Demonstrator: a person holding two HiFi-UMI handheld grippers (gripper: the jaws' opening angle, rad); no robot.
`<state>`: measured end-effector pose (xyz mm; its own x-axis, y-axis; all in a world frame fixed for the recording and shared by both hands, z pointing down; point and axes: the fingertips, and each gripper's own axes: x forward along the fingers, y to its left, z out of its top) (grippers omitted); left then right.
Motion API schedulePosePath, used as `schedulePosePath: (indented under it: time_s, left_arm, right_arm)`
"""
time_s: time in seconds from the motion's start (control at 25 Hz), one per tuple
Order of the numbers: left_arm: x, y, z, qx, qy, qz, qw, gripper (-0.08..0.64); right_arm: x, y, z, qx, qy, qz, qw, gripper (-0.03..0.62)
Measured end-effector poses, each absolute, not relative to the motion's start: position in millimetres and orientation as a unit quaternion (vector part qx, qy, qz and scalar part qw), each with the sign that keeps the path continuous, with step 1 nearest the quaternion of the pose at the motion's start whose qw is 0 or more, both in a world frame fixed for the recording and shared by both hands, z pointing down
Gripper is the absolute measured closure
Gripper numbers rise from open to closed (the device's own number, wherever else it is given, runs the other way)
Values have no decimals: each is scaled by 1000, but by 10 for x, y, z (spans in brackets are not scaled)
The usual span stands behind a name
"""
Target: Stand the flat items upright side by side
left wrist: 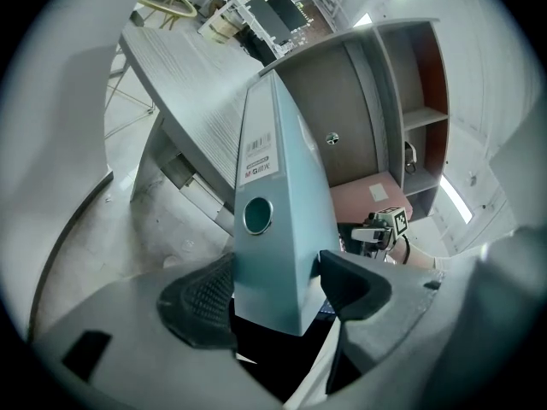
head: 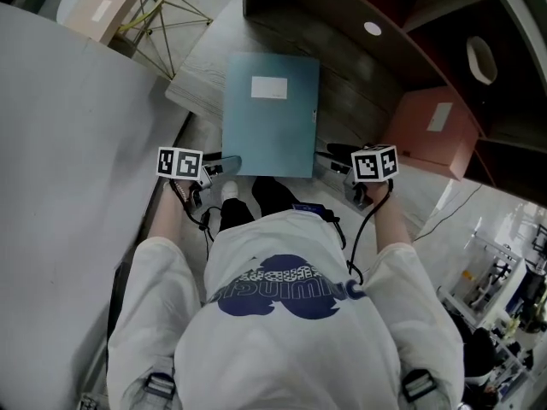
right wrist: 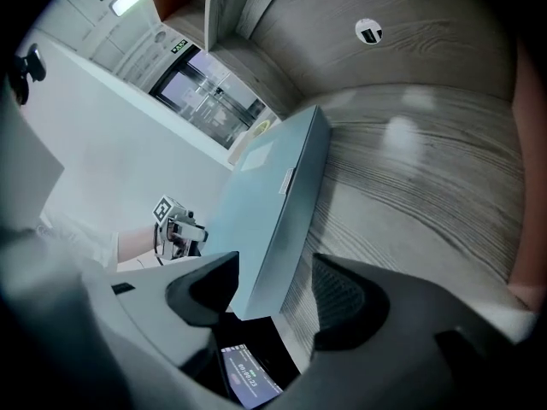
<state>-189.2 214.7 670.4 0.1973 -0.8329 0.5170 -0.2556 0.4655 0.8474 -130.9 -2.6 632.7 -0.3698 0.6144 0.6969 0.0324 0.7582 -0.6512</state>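
The teal binder (head: 270, 114) lies flat on the wooden counter (head: 363, 88) at the centre of my head view. Its white label faces up and its near edge sticks out past the counter's edge towards me.

My left claw (head: 227, 165) is at the binder's lower-left corner and my right claw (head: 337, 154) at its lower-right corner. Each marker cube sits just outside its claw.

In the left gripper view the binder's wide spine, with its round finger hole and a small label, fills the space between the pads. The left pad (left wrist: 201, 301) sits flush against one face and the right pad (left wrist: 350, 282) against the other. I see no gap on either side, so I read this claw as closed on the binder with its jaws very wide.

In the right gripper view the binder's thinner corner reaches in between the jaws. Bare wood grain shows between it and the right-hand pad (right wrist: 342, 301), so that claw is open and only straddles the corner.

A pink file (head: 430, 131) with a white label sits at the right of the head view, well apart from the binder.
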Motion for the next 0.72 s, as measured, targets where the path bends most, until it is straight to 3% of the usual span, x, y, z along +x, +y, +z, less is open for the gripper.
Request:
schedulePosePath:
  time_s: [0.52, 0.72]
  left_arm:
    - [-1884, 2332, 6720, 471, -576, -203, 636, 239]
    - [-1885, 2326, 6720, 476, -574, -194, 637, 242]
  right_arm:
    - [-1342, 410, 6594, -225, -751, 356, 508, 330]
    - [-1347, 441, 6550, -245, -743, 372, 499, 388]
